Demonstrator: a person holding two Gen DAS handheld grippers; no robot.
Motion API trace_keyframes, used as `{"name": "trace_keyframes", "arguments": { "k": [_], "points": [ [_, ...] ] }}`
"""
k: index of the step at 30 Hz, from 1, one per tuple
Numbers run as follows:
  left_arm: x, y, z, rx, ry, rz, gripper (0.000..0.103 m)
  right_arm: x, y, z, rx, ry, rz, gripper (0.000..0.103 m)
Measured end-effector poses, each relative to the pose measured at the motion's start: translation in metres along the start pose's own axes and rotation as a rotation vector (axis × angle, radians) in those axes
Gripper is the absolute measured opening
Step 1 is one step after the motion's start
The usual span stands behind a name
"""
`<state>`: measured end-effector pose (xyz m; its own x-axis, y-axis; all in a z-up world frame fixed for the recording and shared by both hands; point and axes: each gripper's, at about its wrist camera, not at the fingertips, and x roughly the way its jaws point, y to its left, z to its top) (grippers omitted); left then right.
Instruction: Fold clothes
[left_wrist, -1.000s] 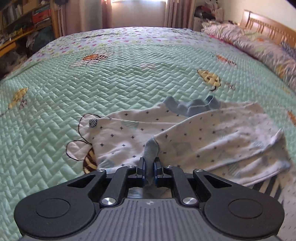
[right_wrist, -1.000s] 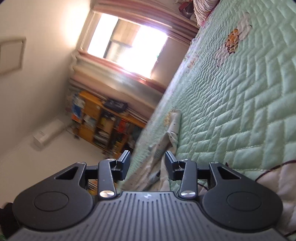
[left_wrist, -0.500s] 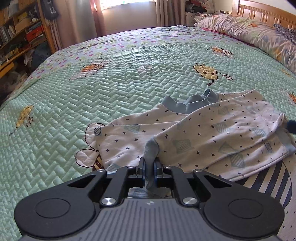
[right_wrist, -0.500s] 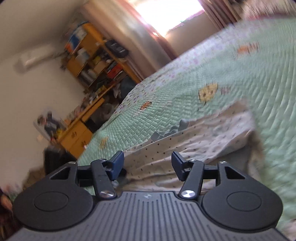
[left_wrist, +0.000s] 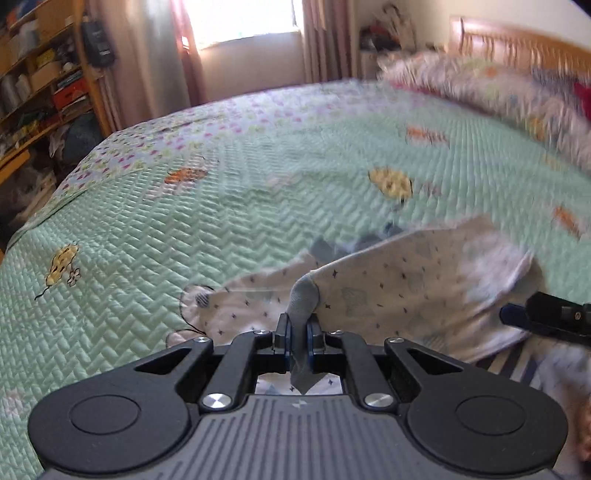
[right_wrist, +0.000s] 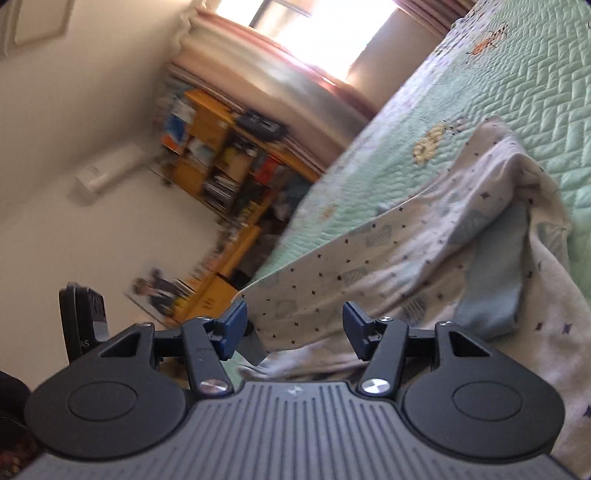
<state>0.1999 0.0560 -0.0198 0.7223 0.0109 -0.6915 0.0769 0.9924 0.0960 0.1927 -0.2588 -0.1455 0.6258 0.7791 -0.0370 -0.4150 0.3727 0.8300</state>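
Note:
A white garment with small dark stars (left_wrist: 406, 291) lies on the green quilted bed (left_wrist: 184, 221). My left gripper (left_wrist: 298, 328) is shut on the garment's grey cuff (left_wrist: 303, 295) and holds that end a little above the quilt. My right gripper (right_wrist: 293, 325) is open, its blue pads apart, and it points along the bed at the garment's near edge (right_wrist: 369, 266). Cloth lies just beyond its fingertips, and nothing is pinched. A blue-grey band (right_wrist: 495, 288) shows in a fold of the garment. One finger of the right gripper (left_wrist: 517, 314) shows at the right of the left wrist view.
Pillows (left_wrist: 480, 92) and a wooden headboard (left_wrist: 517, 44) line the bed's far right. Bookshelves (left_wrist: 37, 92) stand past the left edge, with a curtained window (left_wrist: 251, 22) behind. A striped cloth (left_wrist: 517, 362) lies under the garment's near right side.
My left gripper rose with the cuff, lifting that end of the garment. My right gripper swung across to face the garment, and its jaws stand wider than a second ago.

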Motion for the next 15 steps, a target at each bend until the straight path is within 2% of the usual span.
{"name": "trace_keyframes", "arguments": {
  "k": [3,5,9,15],
  "points": [
    [0.019,0.020,-0.011,-0.031,0.078,0.075,0.008,-0.017,-0.002,0.012,0.014,-0.076,0.022,0.064],
    [0.035,0.032,-0.022,-0.065,0.129,0.069,0.008,-0.024,-0.007,0.017,0.020,-0.099,0.010,0.064],
    [0.048,0.041,-0.031,-0.104,0.145,0.034,0.008,-0.027,-0.020,0.017,0.067,-0.101,-0.014,0.064],
    [0.046,0.035,-0.023,-0.105,0.134,0.008,0.008,-0.019,-0.019,0.016,0.038,-0.045,-0.064,0.065]
  ]
}}
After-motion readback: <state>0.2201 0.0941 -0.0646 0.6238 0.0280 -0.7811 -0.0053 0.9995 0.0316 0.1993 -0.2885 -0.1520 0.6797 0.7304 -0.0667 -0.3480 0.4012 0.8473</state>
